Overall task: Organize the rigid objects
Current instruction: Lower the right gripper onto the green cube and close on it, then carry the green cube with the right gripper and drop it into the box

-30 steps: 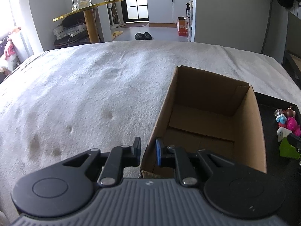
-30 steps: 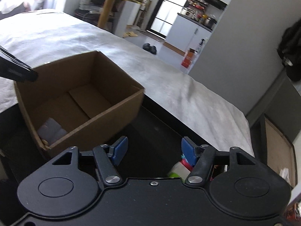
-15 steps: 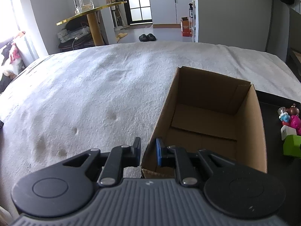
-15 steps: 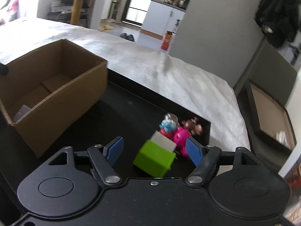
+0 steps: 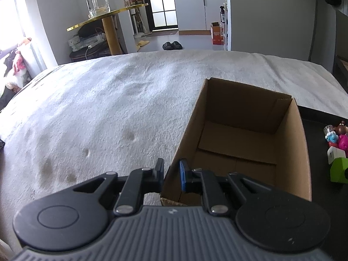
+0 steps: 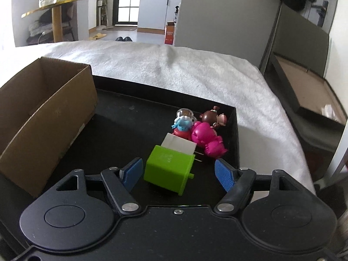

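1. My left gripper [image 5: 170, 175] is nearly closed, with only a narrow gap, and the near left wall of the box [image 5: 245, 152] stands in that gap. It looks pinched, but I cannot tell if the pads really press it. The box extends forward and to the right of these fingers and is open on top.

2. My right gripper [image 6: 179, 173] is wide open and holds nothing. The green block [image 6: 168, 169] lies between its two fingers, closer to the left finger [image 6: 132, 170] and well apart from the right one. This hand is much nearer to it than the left.

3. The green block lies tilted on the black tray [image 6: 130, 113]. Its long axis runs across the fingers, from left to right. The metal prongs point to the right, toward the right finger.

4. Just ahead of the fingers a white block [image 6: 180, 144] touches the green one. Behind it the pink figure [image 6: 206, 137], the blue one [image 6: 182, 124] and the brown one [image 6: 209, 116] stand close together.

5. I judge that the coming move is to shift a little right to centre, then close across the long axis. The prong side may slip.
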`<state>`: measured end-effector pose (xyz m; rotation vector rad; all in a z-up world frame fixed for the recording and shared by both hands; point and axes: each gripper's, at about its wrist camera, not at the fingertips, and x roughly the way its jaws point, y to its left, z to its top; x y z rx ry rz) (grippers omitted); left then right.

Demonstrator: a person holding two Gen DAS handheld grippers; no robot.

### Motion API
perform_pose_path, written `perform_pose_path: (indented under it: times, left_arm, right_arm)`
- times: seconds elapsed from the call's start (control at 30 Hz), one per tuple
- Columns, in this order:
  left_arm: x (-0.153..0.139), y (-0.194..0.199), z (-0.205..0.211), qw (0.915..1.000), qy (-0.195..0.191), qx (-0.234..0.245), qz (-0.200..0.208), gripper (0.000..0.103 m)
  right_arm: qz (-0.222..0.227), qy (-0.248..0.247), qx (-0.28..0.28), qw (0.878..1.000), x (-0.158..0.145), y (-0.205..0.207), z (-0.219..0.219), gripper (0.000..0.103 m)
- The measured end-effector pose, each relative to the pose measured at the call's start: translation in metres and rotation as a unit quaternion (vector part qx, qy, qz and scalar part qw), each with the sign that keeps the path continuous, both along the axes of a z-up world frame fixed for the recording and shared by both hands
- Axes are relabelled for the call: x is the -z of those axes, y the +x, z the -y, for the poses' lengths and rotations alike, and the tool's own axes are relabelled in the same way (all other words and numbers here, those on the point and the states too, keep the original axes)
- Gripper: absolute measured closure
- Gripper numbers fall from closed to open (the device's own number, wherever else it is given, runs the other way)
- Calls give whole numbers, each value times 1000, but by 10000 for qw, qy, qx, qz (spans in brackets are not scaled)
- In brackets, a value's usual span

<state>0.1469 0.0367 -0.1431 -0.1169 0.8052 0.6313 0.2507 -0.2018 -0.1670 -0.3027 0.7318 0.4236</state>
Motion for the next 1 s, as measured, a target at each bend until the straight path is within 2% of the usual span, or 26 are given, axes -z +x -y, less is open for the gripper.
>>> perform_pose_path:
  times: [0.27, 0.4, 0.43, 0.47, 0.5, 0.63, 1.0]
  left_arm:
    - [0, -1, 0, 10000, 20, 6, -1, 90]
    - [-1, -1, -1, 10000, 15, -10, 0, 90]
    - [-1, -1, -1, 10000, 9, -10, 1, 90]
    - [-1, -1, -1, 10000, -2, -15, 9, 90]
    - [-1, -1, -1, 10000, 1, -15, 9, 90]
    - [-1, -1, -1, 10000, -9, -21, 24, 89]
    - [-1, -2, -3, 9999, -48, -21, 92, 89]
  right_arm:
    - [-329, 180, 269, 9989, 15, 10, -9, 28]
    - [-404, 100, 297, 9987, 20, 13, -14, 28]
    - [-420, 77, 321, 9986, 21, 14, -15, 30]
    - [-432, 53, 345, 9985, 21, 15, -16, 44]
    - [-463, 40, 355, 9983, 22, 16, -16, 51]
    - [-513, 107, 400, 9978, 18, 16, -13, 51]
    - [-127, 326, 234, 9991, -18, 5, -16, 51]
